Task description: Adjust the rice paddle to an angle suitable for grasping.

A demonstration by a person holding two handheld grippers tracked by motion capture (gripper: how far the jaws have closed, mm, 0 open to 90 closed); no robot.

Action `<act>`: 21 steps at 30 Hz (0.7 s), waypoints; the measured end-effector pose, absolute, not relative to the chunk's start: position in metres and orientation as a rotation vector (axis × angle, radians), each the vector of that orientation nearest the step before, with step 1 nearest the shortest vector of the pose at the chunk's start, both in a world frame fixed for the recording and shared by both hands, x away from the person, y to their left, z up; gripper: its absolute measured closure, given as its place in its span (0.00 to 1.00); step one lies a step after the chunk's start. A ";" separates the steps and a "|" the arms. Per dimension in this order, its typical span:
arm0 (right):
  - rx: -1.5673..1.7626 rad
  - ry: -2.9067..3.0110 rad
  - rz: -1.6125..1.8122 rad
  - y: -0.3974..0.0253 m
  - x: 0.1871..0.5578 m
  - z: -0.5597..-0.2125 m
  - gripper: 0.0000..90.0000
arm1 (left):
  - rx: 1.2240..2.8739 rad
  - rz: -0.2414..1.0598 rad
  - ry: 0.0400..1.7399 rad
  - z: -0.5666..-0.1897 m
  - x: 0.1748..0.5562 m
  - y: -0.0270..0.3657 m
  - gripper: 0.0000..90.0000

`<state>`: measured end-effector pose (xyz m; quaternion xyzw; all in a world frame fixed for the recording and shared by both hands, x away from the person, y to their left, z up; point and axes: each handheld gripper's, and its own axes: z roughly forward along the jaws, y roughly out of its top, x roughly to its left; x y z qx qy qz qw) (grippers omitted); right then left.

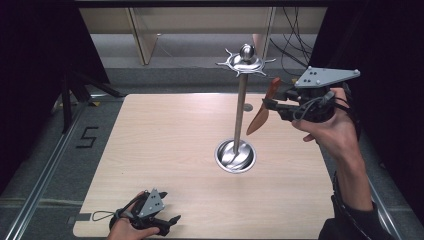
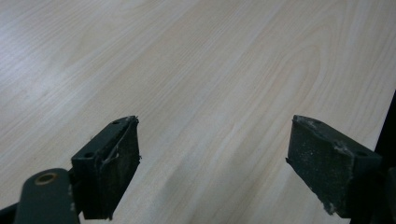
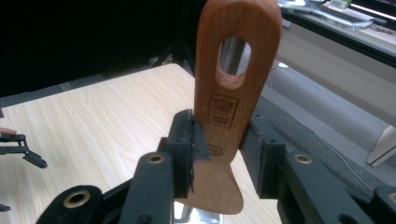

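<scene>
At six o'clock on the table [image 1: 150, 130], the left gripper [image 1: 167, 223] rests, jaws wide and empty. At two o'clock, raised, the right gripper [image 1: 266, 105] clamps a wooden spatula [image 1: 262, 111], seemingly just beside the metal stand [image 1: 240, 112].

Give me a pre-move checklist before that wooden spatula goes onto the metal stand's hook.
1. Right hand-held gripper clamped on wooden spatula: ok.
2. Hanging hole in the handle open, nothing blocking it: ok.
3. Spatula held beside the metal stand, below its hooked top: ok.
4. Hole lined up with a hook: not ok, spatula sits lower.
5. Stand upright on its round base: ok.
6. Left hand-held gripper open, resting at the table edge, out of the way: ok.
</scene>
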<state>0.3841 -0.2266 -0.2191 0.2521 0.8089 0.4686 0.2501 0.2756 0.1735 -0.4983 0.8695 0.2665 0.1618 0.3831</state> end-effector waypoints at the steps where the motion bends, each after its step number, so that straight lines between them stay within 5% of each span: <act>1: 0.703 2.185 1.282 -0.225 0.385 -0.219 0.74 | 2.217 0.413 0.679 -0.498 0.276 0.173 0.18; 21: 0.722 2.208 1.281 -0.215 0.404 -0.211 0.74 | 2.216 0.420 0.671 -0.498 0.276 0.174 0.18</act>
